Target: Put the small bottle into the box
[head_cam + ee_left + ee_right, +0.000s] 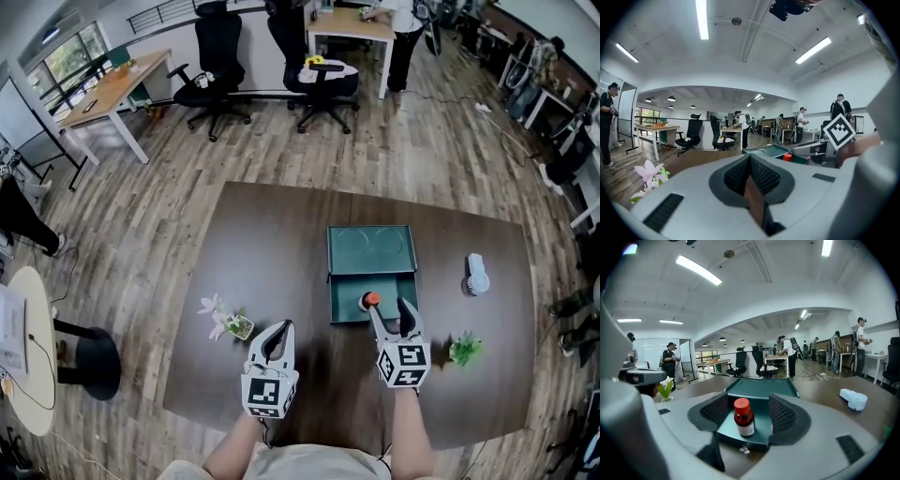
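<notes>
Item: small brown glass bottle with red cap, upright in the open dark-green box on your dark bench. Your right tool: spread around it (pads clear). Your left tool: pressed together, empty.

Dark table, four things laid out.
A green box is set centrally, white brush and green plant to its right, flowers to its left.

We are in an open-plan office: black swivel chairs, wooden desks, strip lights overhead.
</notes>
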{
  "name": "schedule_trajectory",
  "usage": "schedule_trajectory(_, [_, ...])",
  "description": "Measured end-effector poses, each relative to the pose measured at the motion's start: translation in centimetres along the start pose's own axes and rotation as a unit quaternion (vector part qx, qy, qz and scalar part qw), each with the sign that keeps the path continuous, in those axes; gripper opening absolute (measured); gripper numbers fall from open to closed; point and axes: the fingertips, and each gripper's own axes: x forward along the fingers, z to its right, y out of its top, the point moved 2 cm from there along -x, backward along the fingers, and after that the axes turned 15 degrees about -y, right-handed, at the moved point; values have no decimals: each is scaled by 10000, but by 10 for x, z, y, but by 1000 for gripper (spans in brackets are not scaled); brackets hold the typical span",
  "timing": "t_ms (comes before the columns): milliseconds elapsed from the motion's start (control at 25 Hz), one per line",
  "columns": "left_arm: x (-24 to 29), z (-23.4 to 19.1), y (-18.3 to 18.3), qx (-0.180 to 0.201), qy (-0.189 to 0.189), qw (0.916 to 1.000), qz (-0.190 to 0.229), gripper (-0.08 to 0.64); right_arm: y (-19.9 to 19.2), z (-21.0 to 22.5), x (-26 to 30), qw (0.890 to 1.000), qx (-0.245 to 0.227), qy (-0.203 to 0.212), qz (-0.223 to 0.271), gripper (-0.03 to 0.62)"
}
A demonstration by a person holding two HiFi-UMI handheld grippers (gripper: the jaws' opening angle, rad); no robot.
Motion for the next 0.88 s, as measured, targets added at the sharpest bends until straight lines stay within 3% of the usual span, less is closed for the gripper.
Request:
schedule_trajectory(520, [-25, 69, 41, 463, -331, 9978, 331, 2, 20, 62, -119, 9964, 136, -612, 573, 275])
schedule_trajectory(880, [-69, 104, 64, 860, -440, 9928, 702, 2, 17, 102, -220, 9853, 171, -1292, 1108, 258])
